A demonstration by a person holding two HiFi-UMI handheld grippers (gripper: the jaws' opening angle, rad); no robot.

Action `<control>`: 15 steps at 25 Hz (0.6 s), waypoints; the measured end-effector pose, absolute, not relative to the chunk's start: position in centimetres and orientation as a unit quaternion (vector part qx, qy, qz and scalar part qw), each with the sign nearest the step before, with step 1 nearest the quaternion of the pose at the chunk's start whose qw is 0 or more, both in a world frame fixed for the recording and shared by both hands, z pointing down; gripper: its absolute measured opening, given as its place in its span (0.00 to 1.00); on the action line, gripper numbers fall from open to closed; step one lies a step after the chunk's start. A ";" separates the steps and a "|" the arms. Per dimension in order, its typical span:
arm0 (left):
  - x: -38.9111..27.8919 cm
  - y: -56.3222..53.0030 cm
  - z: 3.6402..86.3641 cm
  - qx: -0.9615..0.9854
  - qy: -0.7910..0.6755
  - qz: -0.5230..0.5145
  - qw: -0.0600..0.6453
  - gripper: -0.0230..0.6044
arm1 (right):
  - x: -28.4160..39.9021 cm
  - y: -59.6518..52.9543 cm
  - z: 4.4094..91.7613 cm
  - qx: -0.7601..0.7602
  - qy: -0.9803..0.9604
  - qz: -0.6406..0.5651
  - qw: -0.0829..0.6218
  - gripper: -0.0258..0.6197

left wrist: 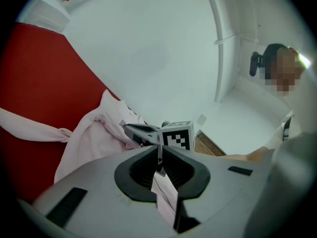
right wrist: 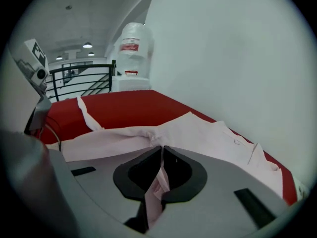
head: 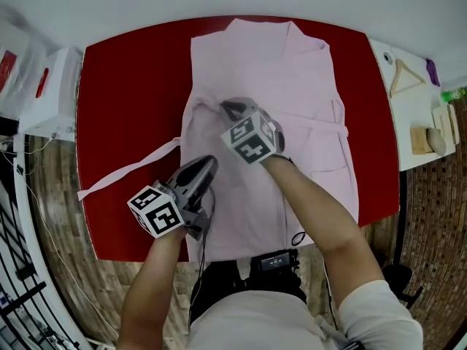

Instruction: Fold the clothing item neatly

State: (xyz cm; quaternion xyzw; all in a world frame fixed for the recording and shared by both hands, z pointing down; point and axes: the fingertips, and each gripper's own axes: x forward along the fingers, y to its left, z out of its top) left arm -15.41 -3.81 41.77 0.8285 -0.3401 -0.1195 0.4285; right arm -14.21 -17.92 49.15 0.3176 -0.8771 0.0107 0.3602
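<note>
Right, the pink garment point(head: 306, 79) lies spread across the red table point(head: 124, 79), collar at the far edge, hem reaching the near edge by the person. The left gripper point(head: 211, 162) is at the garment's left side, jaws clenched on a fold of pink cloth; its own view shows the fabric pinched right between them. The right gripper point(head: 228, 108) is over the middle of the garment, a little farther from the person, jaws also squeezed together on a strip of the pink fabric, which bunches up in front of it. The two grippers are near each other but apart. A thin sash point(head: 128, 170) trails from the garment's left side across the red surface toward the table's left edge.
</note>
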 end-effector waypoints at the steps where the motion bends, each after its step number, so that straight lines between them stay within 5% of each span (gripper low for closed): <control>1: -15.5 -3.8 41.9 0.828 -0.339 -0.119 0.429 0.05 | -14.1 -17.8 49.7 0.315 -0.875 0.007 0.368 0.07; 4: -15.5 -3.7 42.0 0.828 -0.335 -0.120 0.432 0.05 | -13.2 -17.7 50.2 0.313 -0.872 0.006 0.376 0.09; 6: -15.4 -3.7 42.0 0.829 -0.332 -0.120 0.434 0.05 | -12.9 -17.2 49.8 0.297 -0.880 0.005 0.369 0.36; 11: -13.9 -5.2 41.6 0.843 -0.318 -0.101 0.422 0.05 | -8.2 -15.6 46.5 0.308 -0.894 0.016 0.324 0.41; 15: -11.8 -9.5 41.4 0.864 -0.298 -0.070 0.400 0.05 | 4.1 -16.2 44.7 0.426 -0.857 0.115 0.265 0.39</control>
